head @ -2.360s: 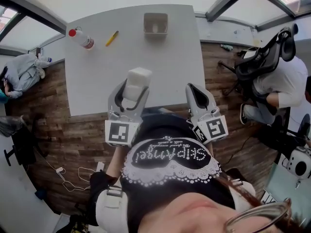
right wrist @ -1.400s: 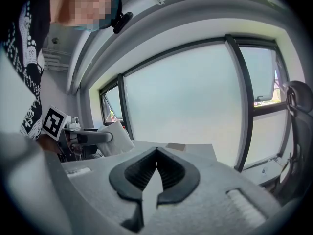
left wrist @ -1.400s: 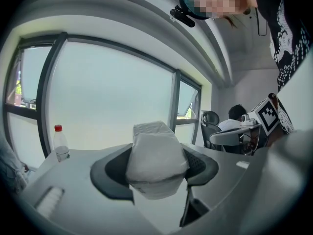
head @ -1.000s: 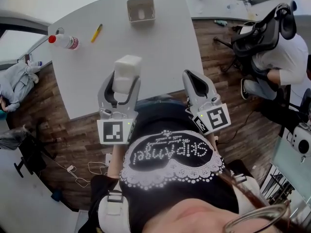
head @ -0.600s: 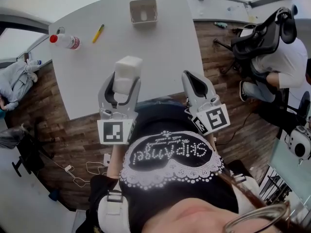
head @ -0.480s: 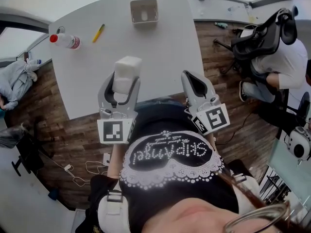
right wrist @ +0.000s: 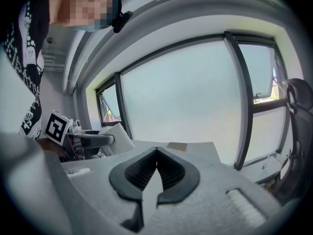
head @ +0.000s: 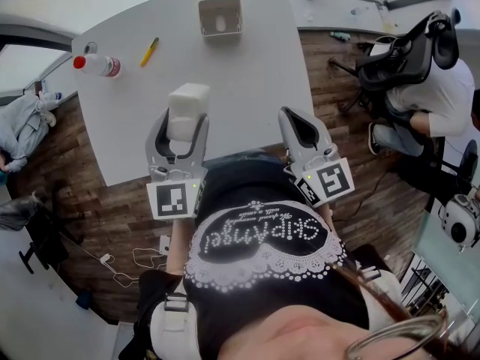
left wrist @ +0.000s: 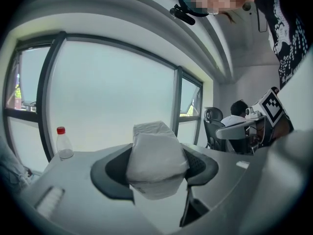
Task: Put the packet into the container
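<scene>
My left gripper (head: 180,124) has its 2 jaws spread wide and clamped on the white packet (head: 187,102). It holds the packet over the near edge of the table (head: 255,88), well short of the open container (head: 220,16). Left of the container sit a yellow marker (head: 149,51) and, farther left, a red-capped bottle (head: 96,64). My right gripper (head: 289,116), well short of the container too, is closed and empty.

Grey table (head: 247,88), wood floor (head: 112,216), windows (left wrist: 107,97)

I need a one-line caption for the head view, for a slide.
Left gripper holds a white packet over the table; the container stands at its far edge.
</scene>
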Motion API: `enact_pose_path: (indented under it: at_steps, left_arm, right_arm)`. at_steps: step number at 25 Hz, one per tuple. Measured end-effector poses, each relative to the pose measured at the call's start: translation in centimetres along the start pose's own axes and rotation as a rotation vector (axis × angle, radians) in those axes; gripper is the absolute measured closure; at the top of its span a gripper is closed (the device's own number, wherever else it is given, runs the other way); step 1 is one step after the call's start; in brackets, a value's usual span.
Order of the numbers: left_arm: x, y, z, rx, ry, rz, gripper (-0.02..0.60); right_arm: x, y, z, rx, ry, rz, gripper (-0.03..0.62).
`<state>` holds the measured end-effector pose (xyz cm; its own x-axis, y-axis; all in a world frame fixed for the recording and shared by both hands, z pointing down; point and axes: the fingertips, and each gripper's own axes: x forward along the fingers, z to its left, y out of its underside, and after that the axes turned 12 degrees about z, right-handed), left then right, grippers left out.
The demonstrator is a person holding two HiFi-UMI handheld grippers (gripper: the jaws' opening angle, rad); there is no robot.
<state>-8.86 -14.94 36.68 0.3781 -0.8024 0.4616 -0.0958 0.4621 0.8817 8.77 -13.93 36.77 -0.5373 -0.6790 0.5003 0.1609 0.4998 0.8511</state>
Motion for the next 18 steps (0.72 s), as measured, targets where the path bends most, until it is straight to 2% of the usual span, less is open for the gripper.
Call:
enact_pose_path:
  at_steps: [4, 8, 14, 18]
  left_arm:
    - [0.9, -1.1, 0.3, -0.010, -0.011, 0.001, 0.304]
    - [2.1, -2.8, 0.5, 0.048, 0.025, -0.071, 0.304]
    - [5.4, -7.1, 2.1, 0.081, 0.003, -0.171, 0.304]
    - [8.5, -9.4, 2.9, 0.082, 0.017, -0.228, 0.304]
  right_arm:
    - [0.0, 0.2, -0.6, 0.014, 0.011, 0.006, 0.597]
    - [0.0, 0.5, -1.1, 0.028, 0.027, 0.012, 0.597]
    - [-0.2, 1.4, -2.5, 0.067, 0.060, 0.035, 0.597]
    - [-0.2, 1.9, -3.5, 0.096, 0.083, 0.047, 0.597]
